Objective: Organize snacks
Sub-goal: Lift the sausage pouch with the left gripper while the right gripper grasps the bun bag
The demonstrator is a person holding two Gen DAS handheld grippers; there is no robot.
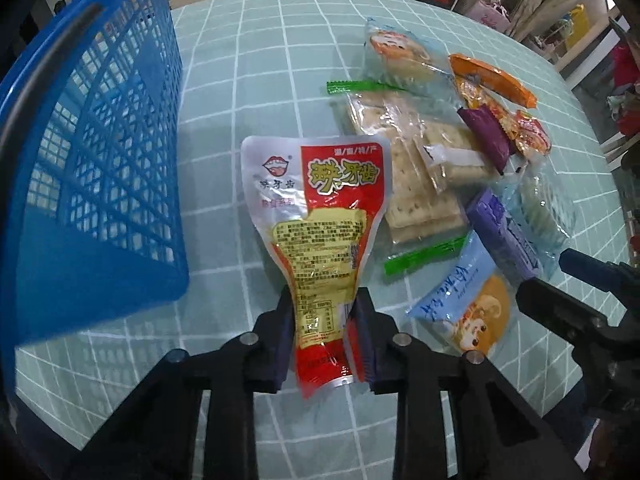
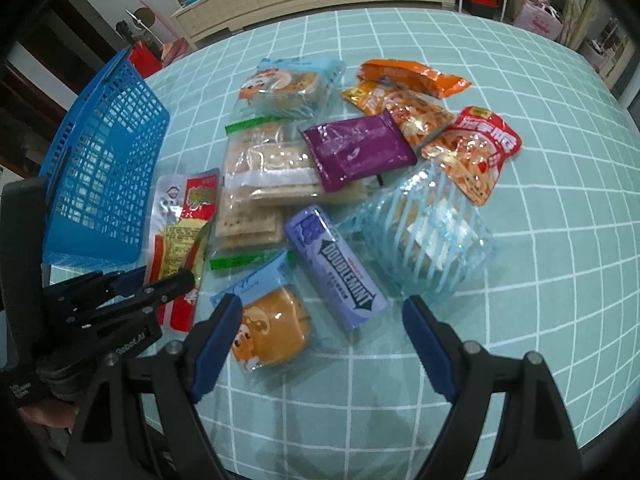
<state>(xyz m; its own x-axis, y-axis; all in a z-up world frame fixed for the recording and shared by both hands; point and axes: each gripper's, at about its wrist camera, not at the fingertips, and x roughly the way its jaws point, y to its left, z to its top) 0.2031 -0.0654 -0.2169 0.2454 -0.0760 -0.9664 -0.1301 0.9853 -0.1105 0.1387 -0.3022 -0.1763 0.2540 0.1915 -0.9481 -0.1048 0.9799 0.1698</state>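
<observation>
Standing at the far left, the blue basket (image 1: 92,168) sits just left of the red-and-silver snack pouch (image 1: 320,216), pinched at its near end by the left gripper (image 1: 325,334). Rightward, the right gripper (image 2: 320,332) gapes wide, empty, over the bun packet (image 2: 272,328) and gum pack (image 2: 340,268).

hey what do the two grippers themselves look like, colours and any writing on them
Both are the same build: the left gripper and right gripper have matte black angular plastic linkage arms joined by round silver pivot pins, and their jaws are faced with dark blue pads. In the right wrist view, the left gripper's black body carries small white lettering, too blurred to read fully. No cables or sleeves are visible.
</observation>
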